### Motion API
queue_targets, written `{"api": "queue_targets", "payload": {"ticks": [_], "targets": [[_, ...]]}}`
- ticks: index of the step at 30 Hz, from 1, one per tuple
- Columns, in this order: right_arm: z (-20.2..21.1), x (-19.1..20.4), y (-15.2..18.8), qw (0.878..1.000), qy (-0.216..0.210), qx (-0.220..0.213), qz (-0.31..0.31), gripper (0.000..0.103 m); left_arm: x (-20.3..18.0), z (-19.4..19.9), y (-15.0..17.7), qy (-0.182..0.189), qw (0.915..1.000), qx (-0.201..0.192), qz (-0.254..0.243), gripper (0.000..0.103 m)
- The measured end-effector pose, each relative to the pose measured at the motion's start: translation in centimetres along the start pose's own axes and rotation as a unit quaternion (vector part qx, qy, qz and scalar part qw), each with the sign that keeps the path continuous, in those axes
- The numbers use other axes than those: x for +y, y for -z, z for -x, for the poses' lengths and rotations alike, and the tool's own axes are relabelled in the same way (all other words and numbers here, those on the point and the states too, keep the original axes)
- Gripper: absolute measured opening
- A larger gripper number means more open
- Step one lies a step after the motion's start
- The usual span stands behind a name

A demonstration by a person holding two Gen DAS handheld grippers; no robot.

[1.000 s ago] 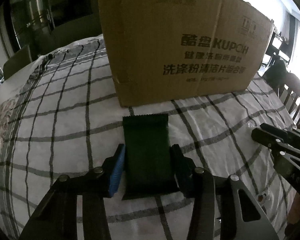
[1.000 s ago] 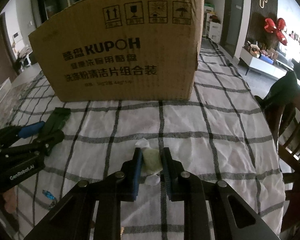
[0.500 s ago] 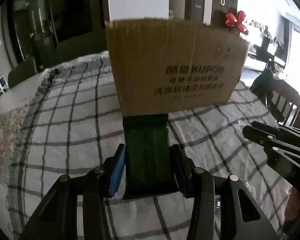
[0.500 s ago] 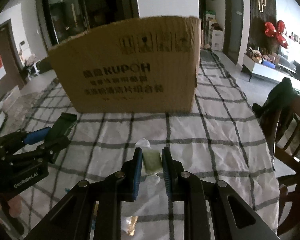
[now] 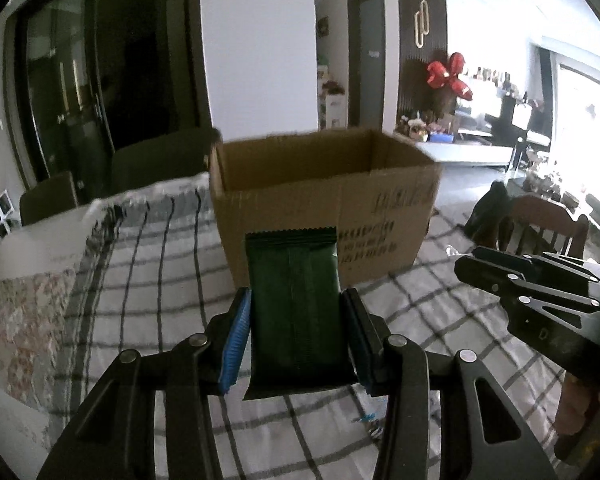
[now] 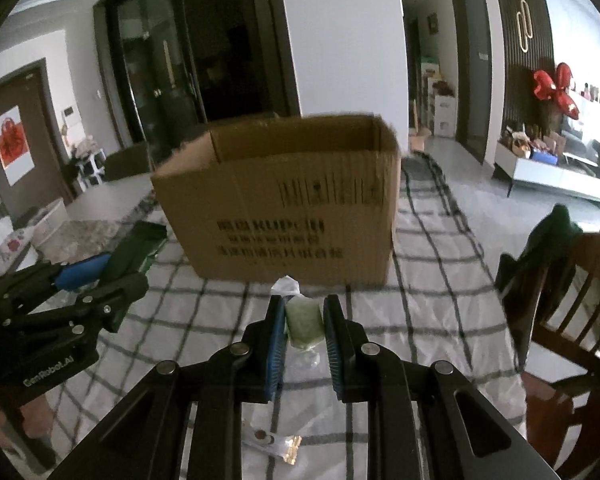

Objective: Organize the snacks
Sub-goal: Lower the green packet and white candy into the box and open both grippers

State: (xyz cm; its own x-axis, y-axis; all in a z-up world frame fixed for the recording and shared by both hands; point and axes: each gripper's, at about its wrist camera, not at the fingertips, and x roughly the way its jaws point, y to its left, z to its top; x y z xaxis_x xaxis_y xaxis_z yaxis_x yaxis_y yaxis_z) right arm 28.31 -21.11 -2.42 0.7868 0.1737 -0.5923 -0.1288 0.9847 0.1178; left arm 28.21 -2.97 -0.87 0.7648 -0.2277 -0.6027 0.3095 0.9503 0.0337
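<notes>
My left gripper (image 5: 296, 300) is shut on a dark green snack packet (image 5: 294, 304), held up off the checked tablecloth (image 5: 148, 280). My right gripper (image 6: 303, 306) is shut on a small pale green wrapped sweet (image 6: 303, 320) with a clear twisted end. Both hang in front of the open brown cardboard box (image 5: 324, 200), whose top edge and inner walls now show; its bottom is hidden. The right gripper (image 5: 476, 268) also appears at the right edge of the left wrist view. In the right wrist view, the left gripper (image 6: 128, 268) and its green packet (image 6: 140, 248) sit at the left.
A small gold-ended wrapper (image 6: 276, 444) lies on the cloth below the right gripper. A blue scrap (image 5: 366, 418) lies near the left gripper. Wooden chairs (image 6: 572, 300) with dark clothing stand at the table's right side. A floral cloth (image 5: 24, 320) covers the left end.
Both grippers have risen with their snacks, and the views tilted up. The box looked tall with only its front showing; now its open top is visible.
</notes>
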Motion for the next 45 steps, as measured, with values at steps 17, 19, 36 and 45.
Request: {"api": "queue_targets", "payload": {"ticks": [17,19,36,45], "targets": [[0.8,-0.9,-6.8,0.997,-0.017,-0.075,0.024,0.021,-0.1,-0.4,-6.8,0.001,0.9985,-0.052,-0.019,0.045],[0.2,-1.0,-7.6,0.996,-0.016,-0.080,0.026,0.021,0.1,-1.3,-7.8,0.003,0.9987,-0.048,-0.016,0.045],[-6.7,-3.3,-13.0,0.998,-0.010,-0.061,0.023,0.023,1.8,-8.6,-13.2,0.005,1.0000,0.002,0.003,0.053],[-4.5,-2.7,-10.5,0.996,0.024,-0.077,0.039,0.053,0.4,-4.6,-10.4,-0.036,0.9979,-0.041,-0.033,0.075]]}}
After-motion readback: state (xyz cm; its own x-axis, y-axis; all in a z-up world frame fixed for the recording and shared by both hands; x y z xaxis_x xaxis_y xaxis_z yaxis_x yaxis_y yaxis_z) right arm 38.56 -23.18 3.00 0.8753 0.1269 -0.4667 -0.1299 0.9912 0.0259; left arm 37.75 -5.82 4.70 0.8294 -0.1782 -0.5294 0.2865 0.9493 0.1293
